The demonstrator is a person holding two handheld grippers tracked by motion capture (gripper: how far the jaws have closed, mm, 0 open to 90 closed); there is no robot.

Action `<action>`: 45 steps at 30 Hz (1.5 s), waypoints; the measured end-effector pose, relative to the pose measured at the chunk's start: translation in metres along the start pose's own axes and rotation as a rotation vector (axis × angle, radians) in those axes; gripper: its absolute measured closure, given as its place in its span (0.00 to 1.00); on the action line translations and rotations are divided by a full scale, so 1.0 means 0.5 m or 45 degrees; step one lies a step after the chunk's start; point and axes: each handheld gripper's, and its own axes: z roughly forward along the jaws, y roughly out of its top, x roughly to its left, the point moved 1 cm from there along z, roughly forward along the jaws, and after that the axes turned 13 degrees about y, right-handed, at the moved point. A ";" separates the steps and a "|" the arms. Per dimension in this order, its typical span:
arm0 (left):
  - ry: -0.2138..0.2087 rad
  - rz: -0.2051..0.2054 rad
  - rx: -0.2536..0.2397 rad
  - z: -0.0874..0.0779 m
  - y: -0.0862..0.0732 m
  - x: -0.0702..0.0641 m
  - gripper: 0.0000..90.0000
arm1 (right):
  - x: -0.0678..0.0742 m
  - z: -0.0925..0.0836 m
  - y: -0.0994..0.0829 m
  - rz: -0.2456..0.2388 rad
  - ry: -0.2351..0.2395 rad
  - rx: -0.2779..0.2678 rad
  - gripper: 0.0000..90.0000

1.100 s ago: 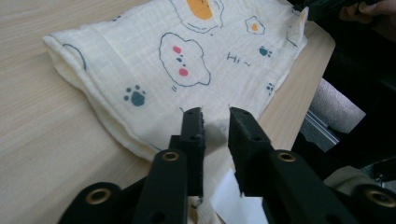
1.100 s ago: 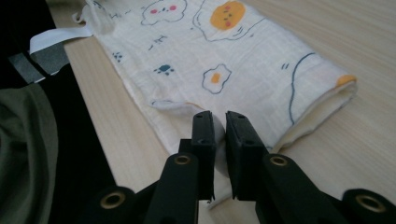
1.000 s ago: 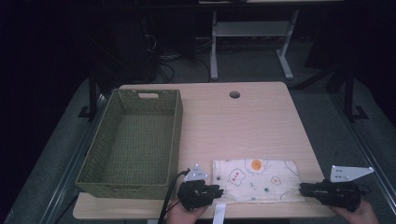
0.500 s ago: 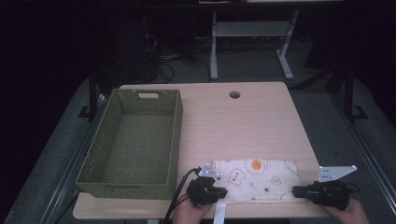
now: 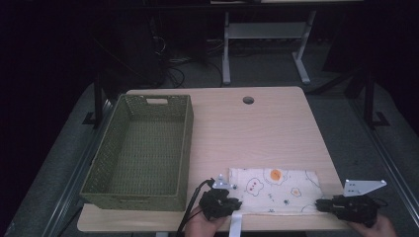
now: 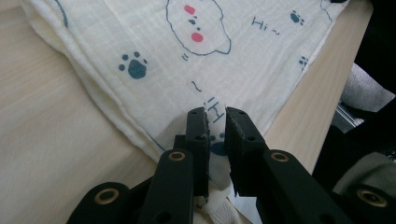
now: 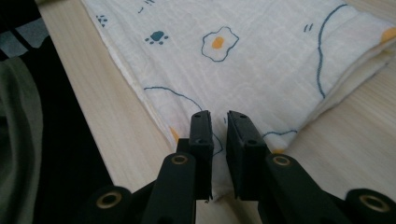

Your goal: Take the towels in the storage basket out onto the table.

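Now left gripper (image 6: 215, 116) pinches a cloth (image 6: 196, 56) fold between its jaws; right gripper's (image 7: 218, 119) jaws pinch the near corner. Thin bite: cloth could slip free on lifting.

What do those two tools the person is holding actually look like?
Both tongs are black. The left tongs carry a small grey three-cornered plate on top and trail a black cable toward the table's near edge; the right tongs bear a larger grey plate with small holes. Seen from their own cameras, each has two flat, squared black jaws on hinged arms with brass-coloured rings at the pivots.
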 end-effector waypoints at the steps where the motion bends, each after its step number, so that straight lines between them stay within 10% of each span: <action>1: 0.003 -0.002 -0.001 0.007 0.008 -0.003 0.88 | -0.002 -0.003 -0.001 0.006 -0.004 -0.001 0.89; 8: 0.049 -0.025 -0.130 -0.004 0.066 -0.001 0.83 | -0.004 -0.004 0.030 -0.039 0.004 -0.080 0.79; 16: 0.139 -0.107 -0.193 0.057 0.130 0.035 0.85 | -0.070 0.012 0.100 -0.019 -0.197 -0.126 0.82; 30: 0.268 -0.114 -0.105 0.087 0.114 0.062 0.82 | -0.120 0.020 0.074 0.086 -0.260 -0.117 0.83; 37: 0.326 -0.220 -0.206 0.063 0.127 0.094 0.74 | -0.124 0.002 0.096 0.109 -0.264 -0.178 0.77; 45: 0.266 -0.314 -0.153 0.080 0.125 0.124 0.64 | -0.159 0.007 0.100 0.192 -0.237 -0.162 0.73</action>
